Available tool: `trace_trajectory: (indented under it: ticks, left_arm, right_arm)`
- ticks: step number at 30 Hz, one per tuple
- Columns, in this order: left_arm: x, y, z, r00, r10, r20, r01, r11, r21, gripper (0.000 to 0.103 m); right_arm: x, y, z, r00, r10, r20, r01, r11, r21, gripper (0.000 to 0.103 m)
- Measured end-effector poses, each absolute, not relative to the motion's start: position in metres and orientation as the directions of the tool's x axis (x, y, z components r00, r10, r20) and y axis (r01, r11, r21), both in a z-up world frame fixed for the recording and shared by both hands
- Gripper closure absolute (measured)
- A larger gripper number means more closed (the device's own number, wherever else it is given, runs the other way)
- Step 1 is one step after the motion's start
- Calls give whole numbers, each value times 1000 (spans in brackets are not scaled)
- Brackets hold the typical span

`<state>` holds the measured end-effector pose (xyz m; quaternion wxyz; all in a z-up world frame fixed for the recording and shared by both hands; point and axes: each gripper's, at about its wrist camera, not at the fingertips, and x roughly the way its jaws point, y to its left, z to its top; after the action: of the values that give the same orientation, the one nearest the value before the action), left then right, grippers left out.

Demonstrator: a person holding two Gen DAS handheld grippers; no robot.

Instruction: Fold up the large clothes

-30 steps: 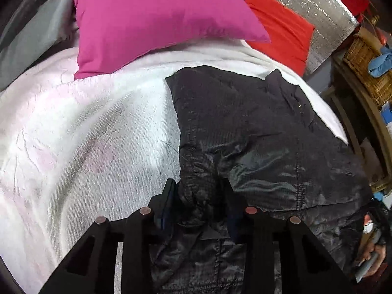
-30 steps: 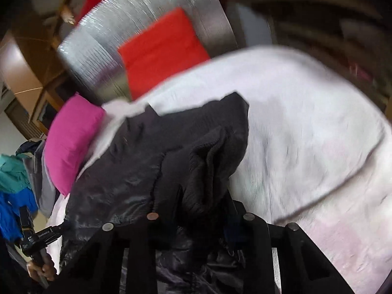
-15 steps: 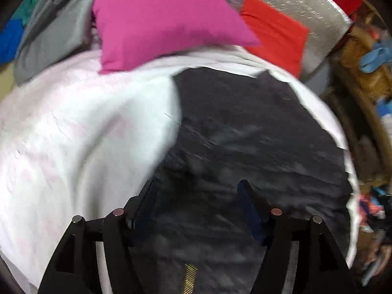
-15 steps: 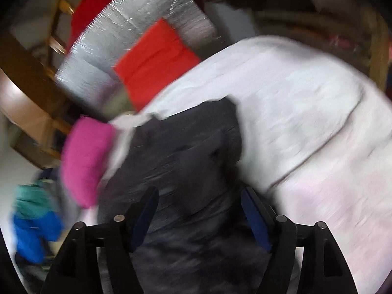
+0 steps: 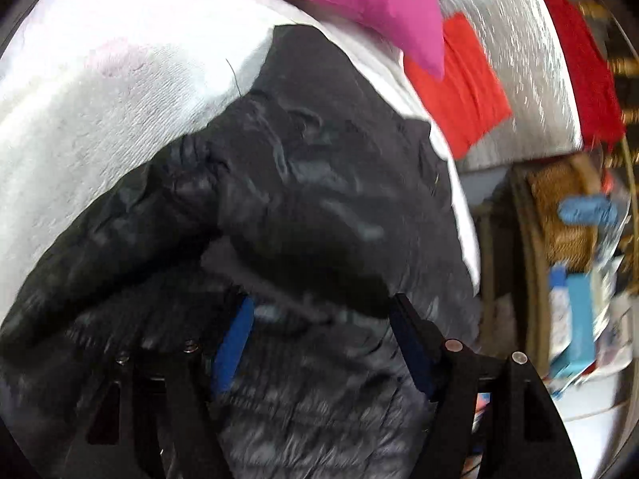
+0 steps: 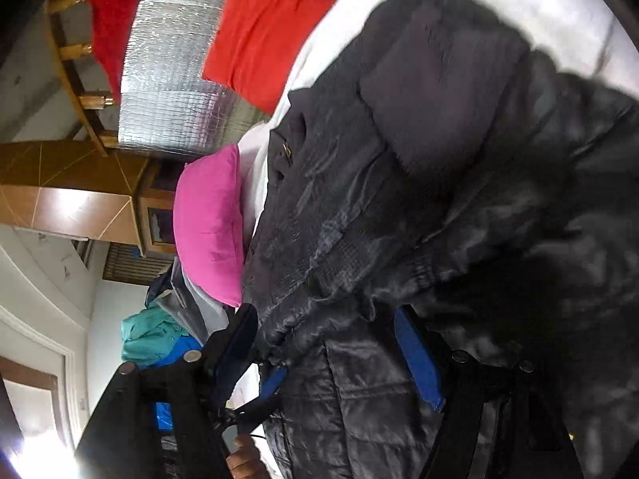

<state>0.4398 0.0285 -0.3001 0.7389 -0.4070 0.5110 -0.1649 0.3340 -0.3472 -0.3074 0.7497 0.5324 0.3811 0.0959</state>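
— White bedding [image 5: 120, 92] covers the bed, as we see it, with a pink pillow [image 5: 351, 4] and a red cushion [image 5: 463, 88] at its far end against silver quilted foil [image 6: 175, 80].

— We find the black jacket [image 5: 319, 183] lying crumpled on that bedding, reaching back under both tools.

— We see the left tool [image 5: 319, 339] spread wide, blue pads clear of the cloth.

— We see the right tool [image 6: 327, 343] likewise spread, a fold of jacket bunched between its fingers, unpinched. Blur softens much of it.
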Motion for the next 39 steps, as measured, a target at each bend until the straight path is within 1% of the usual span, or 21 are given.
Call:
trace_trajectory:
  ticks: [1,3,5,6,7,8,9,12,13,16,19,20,22,24,26,27,30,32,35,37,39]
  left_arm:
    - [443,31,-302,431,-666,-610,-183,597,-781,34]
    - [447,33,-304,449,-659,-603,-200,583,-787,45]
    - [451,35,-306,461,-642,-613,-217,588,-779,63]
    - [453,37,-306,469,-637,-612,-225,584,-780,68]
    - [453,38,-307,475,-635,-610,-227,581,-782,75]
    - [454,38,-306,484,-631,-606,-224,581,-783,81]
    - [456,40,-303,493,-625,-605,-214,586,-781,83]
    - [455,42,-287,528,-605,-596,-161,617,-770,86]
    - [454,43,-280,545,-597,-589,-137,629,-765,87]
    - [452,42,-262,592,-557,-583,-75,682,-728,87]
    - [457,36,-282,519,-522,-677,-118,741,-661,86]
    - [460,33,-292,484,-517,-706,-138,752,-645,85]
    - [462,30,-296,458,-519,-722,-146,757,-637,80]
    - [458,29,-287,451,-512,-731,-131,772,-622,72]
    - [446,34,-281,440,-503,-743,-110,792,-601,55]
    - [439,35,-278,432,-499,-751,-101,801,-591,52]
    - [413,40,-270,428,-494,-757,-48,824,-565,49]
    - [396,44,-261,442,-470,-765,-2,852,-524,49]
    - [367,55,-246,495,-408,-767,60,897,-438,45]
    - [347,64,-241,537,-359,-763,76,922,-380,40]
    - [323,75,-238,581,-292,-760,76,949,-307,38]
  right_arm:
    - [332,-348,-314,682,549,-483,286,407,867,29]
    - [336,-349,-323,684,544,-485,320,374,871,31]
    - [341,-352,-323,710,532,-461,312,349,884,37]
    - [342,-353,-322,724,518,-455,304,351,885,48]
    - [344,-354,-321,735,498,-461,302,368,879,56]
    - [347,-354,-322,732,483,-480,312,389,867,69]
    - [349,-354,-323,730,477,-490,319,398,860,77]
    - [349,-344,-306,743,429,-514,289,486,824,85]
    - [348,-340,-296,752,416,-512,262,523,811,86]
    - [347,-328,-279,768,393,-505,199,604,772,86]
    - [355,-327,-304,685,414,-599,293,597,747,86]
    - [357,-329,-312,670,434,-602,305,579,756,86]
    - [354,-332,-307,666,453,-593,308,557,772,81]
    - [349,-332,-295,665,451,-595,282,586,759,62]
    - [341,-331,-284,673,440,-595,260,612,747,53]
    - [338,-331,-280,670,435,-602,255,626,737,50]
    - [316,-342,-264,691,397,-603,226,675,703,50]
    - [295,-356,-250,722,323,-611,224,727,649,49]
    - [260,-374,-233,768,232,-598,226,775,591,45]
    - [233,-390,-229,792,189,-581,232,787,572,40]
    - [207,-404,-229,805,160,-571,240,792,561,39]
